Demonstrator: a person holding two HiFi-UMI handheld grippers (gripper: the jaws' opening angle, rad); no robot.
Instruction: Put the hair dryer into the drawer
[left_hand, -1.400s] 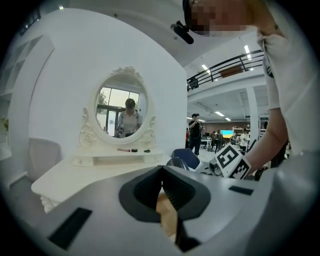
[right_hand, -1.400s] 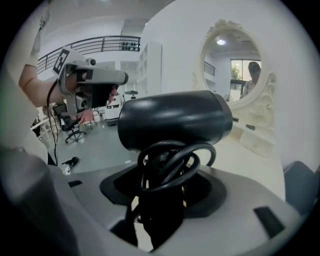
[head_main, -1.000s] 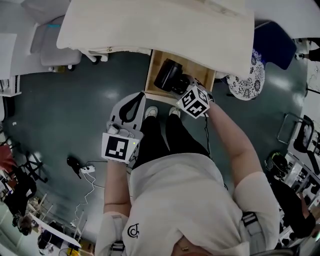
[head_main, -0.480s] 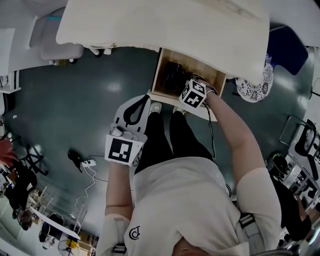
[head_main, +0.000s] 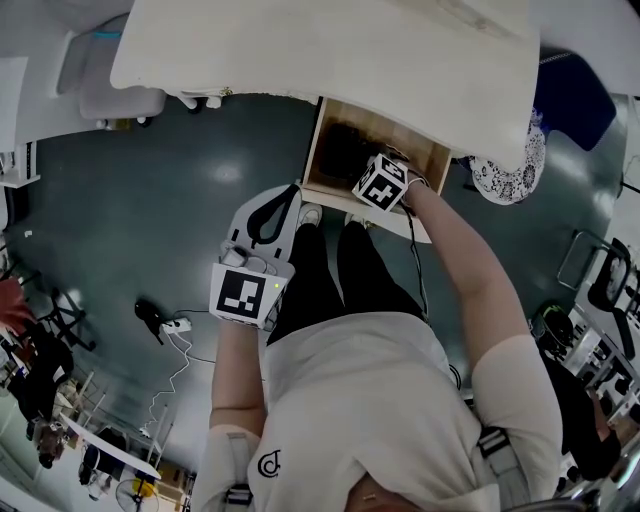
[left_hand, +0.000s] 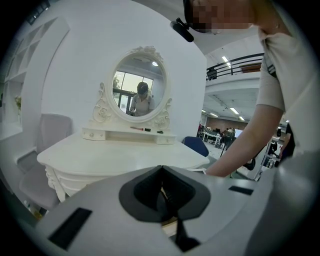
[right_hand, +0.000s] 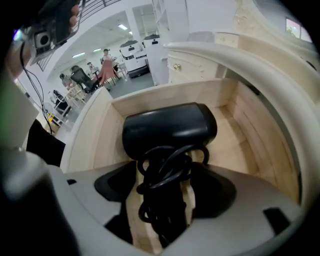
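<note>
The black hair dryer (right_hand: 170, 130) lies inside the open wooden drawer (right_hand: 250, 125), its cord coiled round the handle. In the head view it is a dark shape (head_main: 340, 150) in the drawer (head_main: 315, 165) under the white dressing table. My right gripper (right_hand: 165, 200) points steeply down into the drawer with the handle between its jaws. The jaws have just been opening, and bare wood shows on both sides of the handle. In the head view the right gripper (head_main: 360, 165) sits at the drawer's front. My left gripper (head_main: 283, 192) hangs over the floor, shut and empty, and its tips (left_hand: 161, 169) meet.
The white dressing table (head_main: 330, 50) with an oval mirror (left_hand: 140, 92) overhangs the drawer. A grey chair (head_main: 120, 100) stands at the left, a blue chair (head_main: 570, 95) at the right. A power strip and cable (head_main: 175, 328) lie on the dark floor. The person's legs stand close before the drawer.
My right gripper has sunk into the drawer with the hair dryer, which now sits low inside it. The left gripper has dropped slightly.
</note>
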